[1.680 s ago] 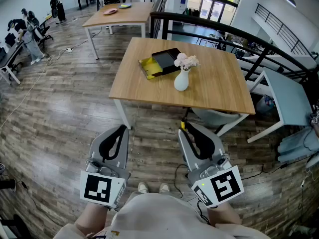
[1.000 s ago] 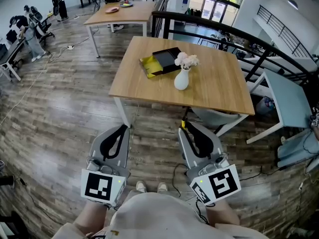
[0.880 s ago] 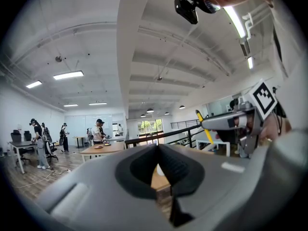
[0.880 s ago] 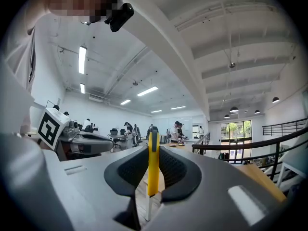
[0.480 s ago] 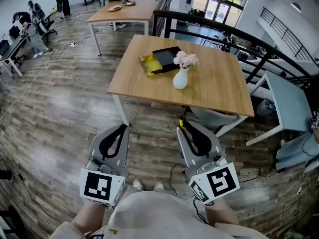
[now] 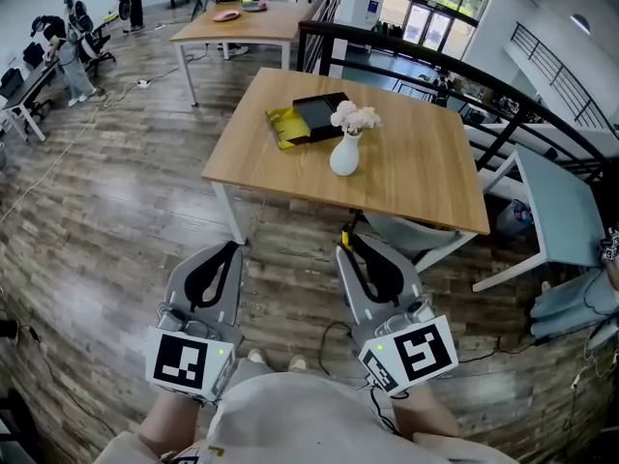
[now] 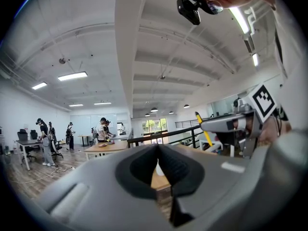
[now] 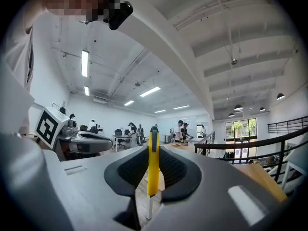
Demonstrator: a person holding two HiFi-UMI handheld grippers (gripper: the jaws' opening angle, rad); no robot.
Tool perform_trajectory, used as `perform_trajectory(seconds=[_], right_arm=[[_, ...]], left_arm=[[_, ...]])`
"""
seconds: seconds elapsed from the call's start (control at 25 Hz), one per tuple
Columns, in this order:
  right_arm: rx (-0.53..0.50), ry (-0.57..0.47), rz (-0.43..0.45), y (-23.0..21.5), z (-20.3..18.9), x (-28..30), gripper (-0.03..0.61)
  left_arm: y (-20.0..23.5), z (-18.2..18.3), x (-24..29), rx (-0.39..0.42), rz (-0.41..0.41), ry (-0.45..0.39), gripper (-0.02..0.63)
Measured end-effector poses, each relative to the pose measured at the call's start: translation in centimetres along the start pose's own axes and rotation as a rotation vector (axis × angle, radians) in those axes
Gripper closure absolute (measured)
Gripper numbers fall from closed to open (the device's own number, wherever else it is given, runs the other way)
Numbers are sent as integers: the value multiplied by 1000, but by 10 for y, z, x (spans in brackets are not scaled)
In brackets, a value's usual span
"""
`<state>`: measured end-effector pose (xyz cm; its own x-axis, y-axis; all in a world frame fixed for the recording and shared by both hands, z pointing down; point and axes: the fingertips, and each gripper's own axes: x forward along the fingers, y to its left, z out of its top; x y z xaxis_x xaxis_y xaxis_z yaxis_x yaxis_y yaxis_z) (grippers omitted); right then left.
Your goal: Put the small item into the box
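The desk (image 6: pixel 416 182) has drifted slightly closer, so it's just the walk-up: right tool (image 6: pixel 350 244) pinching the small yellow item (image 8: pixel 153 162), left tool (image 6: pixel 232 248) closed on nothing, box (image 6: pixel 319 114) well ahead on it.

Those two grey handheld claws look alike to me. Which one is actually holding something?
The right gripper: its jaws are clamped on a thin yellow item that sticks out past them. The left gripper has its jaws closed together with nothing between.

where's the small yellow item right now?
Small yellow item sits clamped in the right gripper, held low at the person's right, short of the wooden table with the box.
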<state>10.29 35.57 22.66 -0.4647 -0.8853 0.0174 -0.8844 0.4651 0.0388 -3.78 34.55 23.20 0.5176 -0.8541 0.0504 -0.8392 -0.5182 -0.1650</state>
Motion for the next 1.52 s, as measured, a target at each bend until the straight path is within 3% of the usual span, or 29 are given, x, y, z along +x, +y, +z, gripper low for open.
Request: perform_trajectory(seconds=[0.68, 1.0, 1.52], right_arm=[[30, -5, 38, -31, -21, -9, 511], [10, -21, 35, -43, -24, 10, 511], [-10, -23, 24, -61, -33, 96, 511]], left_arm=[[-22, -3, 25, 7, 57, 5, 611], [-16, -9, 51, 10, 38, -20, 611], [46, -40, 114, -2, 21, -15, 611]])
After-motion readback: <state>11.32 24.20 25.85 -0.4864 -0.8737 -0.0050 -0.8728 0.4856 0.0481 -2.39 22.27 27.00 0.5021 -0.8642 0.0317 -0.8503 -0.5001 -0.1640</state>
